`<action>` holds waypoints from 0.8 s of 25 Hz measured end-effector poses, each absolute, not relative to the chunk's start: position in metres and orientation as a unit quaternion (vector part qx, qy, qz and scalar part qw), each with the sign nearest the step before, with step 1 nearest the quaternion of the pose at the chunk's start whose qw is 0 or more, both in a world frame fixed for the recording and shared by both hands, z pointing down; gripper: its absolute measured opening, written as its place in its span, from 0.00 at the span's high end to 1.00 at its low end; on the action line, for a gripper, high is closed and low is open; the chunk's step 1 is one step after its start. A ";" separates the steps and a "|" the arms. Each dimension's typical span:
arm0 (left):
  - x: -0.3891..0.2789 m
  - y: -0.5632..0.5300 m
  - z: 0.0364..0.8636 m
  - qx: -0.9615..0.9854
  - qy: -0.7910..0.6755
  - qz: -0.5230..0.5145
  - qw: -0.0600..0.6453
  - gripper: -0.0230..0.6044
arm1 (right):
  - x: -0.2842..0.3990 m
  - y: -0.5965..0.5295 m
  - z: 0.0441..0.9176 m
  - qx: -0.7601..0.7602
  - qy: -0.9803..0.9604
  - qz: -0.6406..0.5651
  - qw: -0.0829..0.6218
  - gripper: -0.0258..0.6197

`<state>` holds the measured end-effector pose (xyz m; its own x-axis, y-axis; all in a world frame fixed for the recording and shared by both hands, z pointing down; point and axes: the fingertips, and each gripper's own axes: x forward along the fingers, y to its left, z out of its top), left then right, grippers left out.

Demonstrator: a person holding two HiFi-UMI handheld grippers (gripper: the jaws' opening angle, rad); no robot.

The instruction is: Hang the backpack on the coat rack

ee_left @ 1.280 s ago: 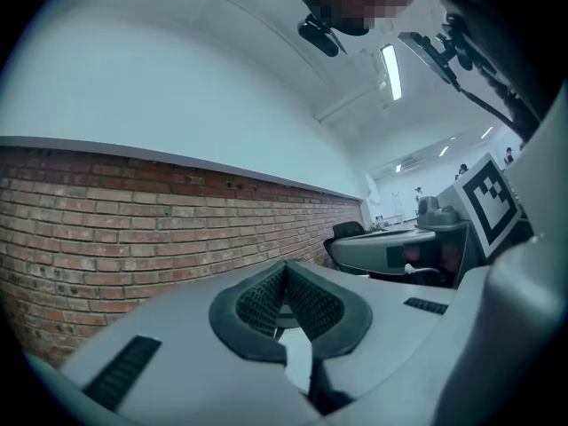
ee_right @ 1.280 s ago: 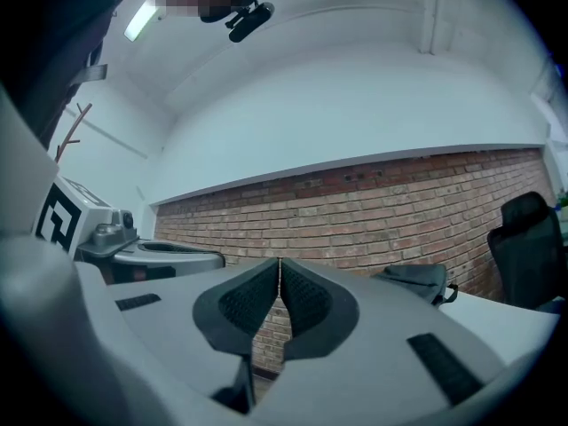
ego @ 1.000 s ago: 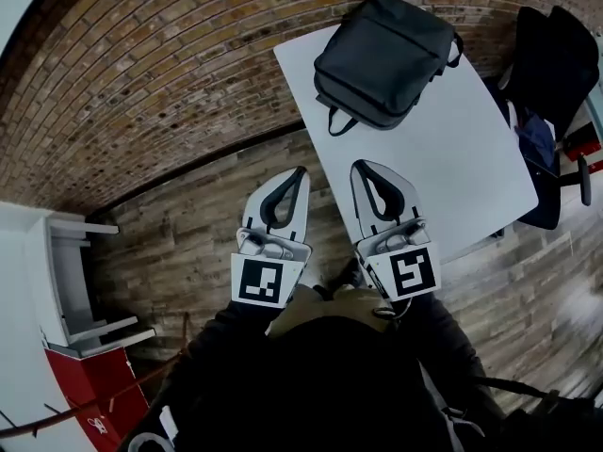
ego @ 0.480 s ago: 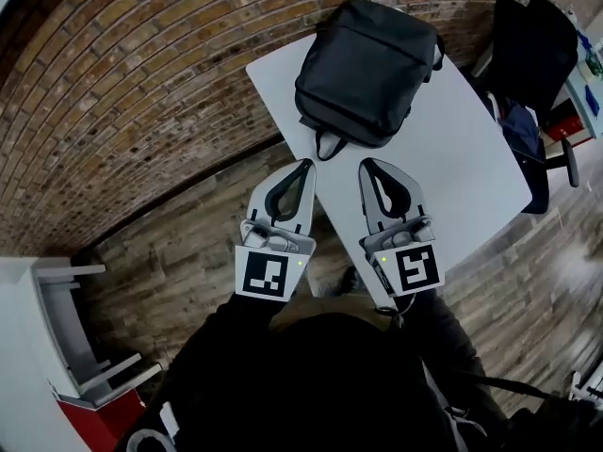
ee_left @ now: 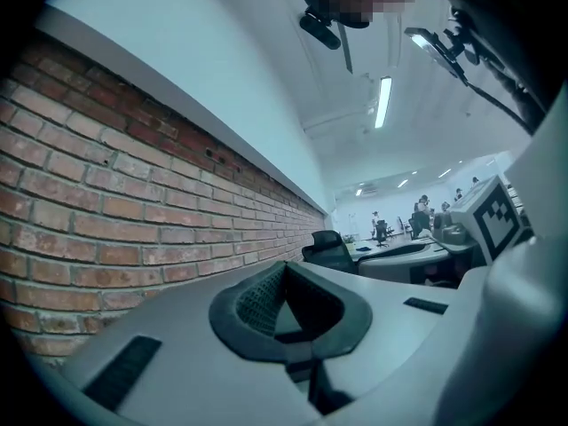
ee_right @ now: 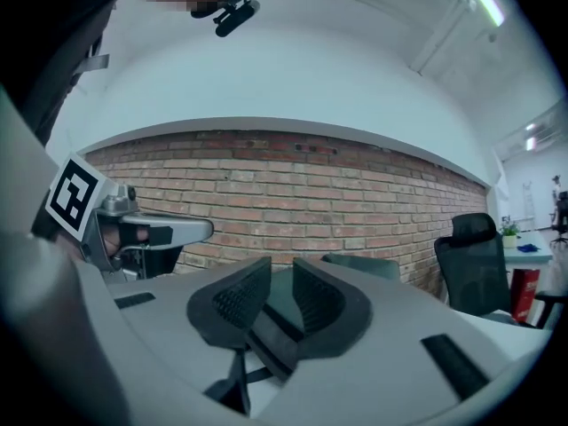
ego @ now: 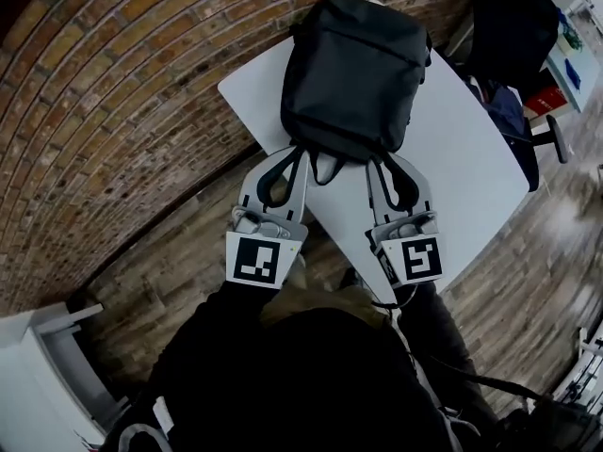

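Head view: backpack [ego: 353, 73] lies flat on the white surface [ego: 462, 158], its top handle [ego: 326, 169] toward the person. Vs a sec ago, both tools have closed in on it. Left hand-held gripper [ego: 297, 153] is now at the backpack's near-left corner, right hand-held gripper [ego: 388, 161] at its near-right corner, handle betw. them.

Left gripper view: jaws pressed together, nothing in them; brick wall [ee_left: 133, 211] beyond.

Right gripper view: jaws opening, narrow gap, nothing betw. the pads.

Approach looks done; grab comes next, prob. right side first. Coat rack isn't in any view.
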<state>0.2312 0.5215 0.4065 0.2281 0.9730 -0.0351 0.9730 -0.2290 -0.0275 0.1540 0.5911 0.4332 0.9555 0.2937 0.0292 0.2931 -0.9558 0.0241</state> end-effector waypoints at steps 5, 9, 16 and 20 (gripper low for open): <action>0.241 0.535 0.437 0.779 0.627 -0.011 -0.007 0.95 | 0.155 0.617 0.473 0.984 0.170 0.044 0.034 0.66; 0.252 0.543 0.471 0.782 0.624 -0.002 -0.016 0.95 | 0.157 0.638 0.507 0.980 0.177 0.062 0.064 0.58; 0.265 0.553 0.511 0.785 0.618 -0.002 -0.029 0.95 | 0.165 0.677 0.565 0.973 0.195 0.094 0.074 0.54; 0.266 0.552 0.520 0.788 0.614 -0.010 -0.034 0.95 | 0.174 0.680 0.577 0.972 0.191 0.109 0.082 0.76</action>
